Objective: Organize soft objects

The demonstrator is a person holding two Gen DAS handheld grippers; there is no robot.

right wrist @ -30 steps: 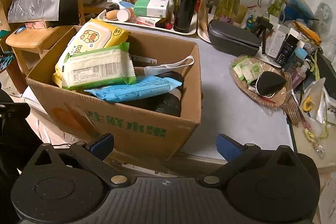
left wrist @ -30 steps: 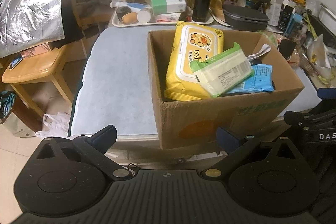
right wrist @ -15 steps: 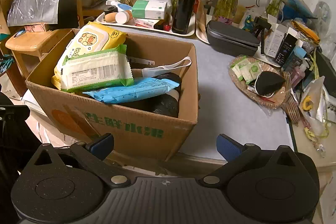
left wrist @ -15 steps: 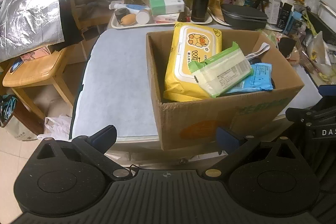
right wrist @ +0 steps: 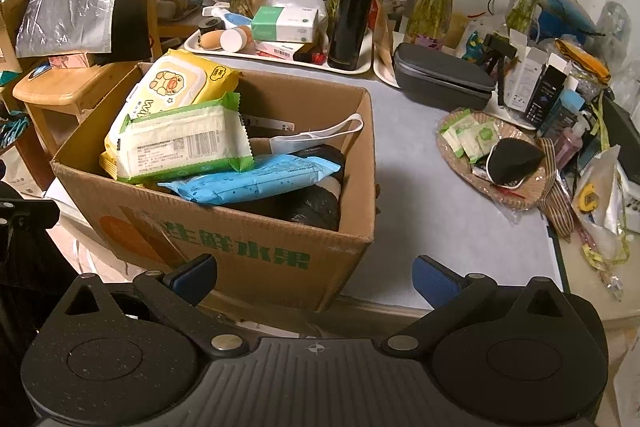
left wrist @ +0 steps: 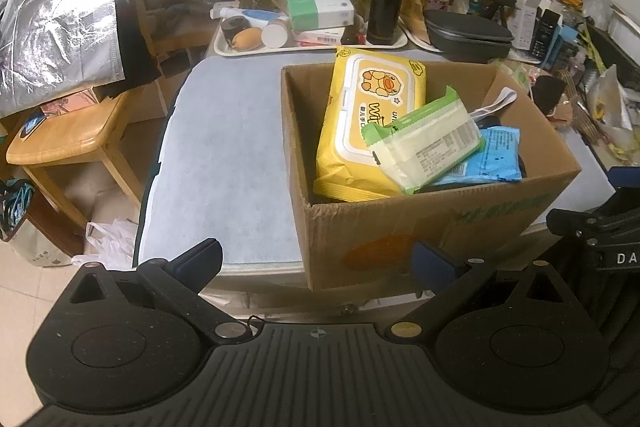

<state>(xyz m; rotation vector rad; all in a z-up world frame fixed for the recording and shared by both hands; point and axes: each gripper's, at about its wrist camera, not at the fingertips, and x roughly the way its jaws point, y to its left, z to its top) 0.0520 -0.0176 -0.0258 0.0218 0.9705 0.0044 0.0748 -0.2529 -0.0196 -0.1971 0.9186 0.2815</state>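
Both claws hang back from the counter (left wrist: 224, 155) edge with their fingers wide apart and nothing between them: the left claw (left wrist: 316, 259) faces the near left corner of the box (left wrist: 400, 227), and the right claw (right wrist: 316, 267) faces the box's printed near wall. The soft things are packed in the box, ahead of and above both claws. A yellow pack (left wrist: 372, 123) stands tilted against the far-left part of the box, a green pack (left wrist: 424, 143) leans across its front, and a blue pack (left wrist: 488, 159) lies lower, just right of the green one, over something dark (right wrist: 312, 199) that I cannot identify. A white strap (right wrist: 320, 137) loops up near the far right wall. From the left claw the green pack lies forward and to the right, its long axis running slantwise from near-left up to far-right. From the right claw (right wrist: 316, 267) the same pack lies forward and to the left, its long axis nearly crosswise to the fingers, with the blue pack closer to dead ahead. My judgement is that the right claw is the better placed for the blue pack, and that either could take the green one, since it sits on top near the middle. The counter left of the box is bare, which looks like the likeliest place to lay things out, and the left claw is nearer to it. Reaching in means rising over the near wall first.
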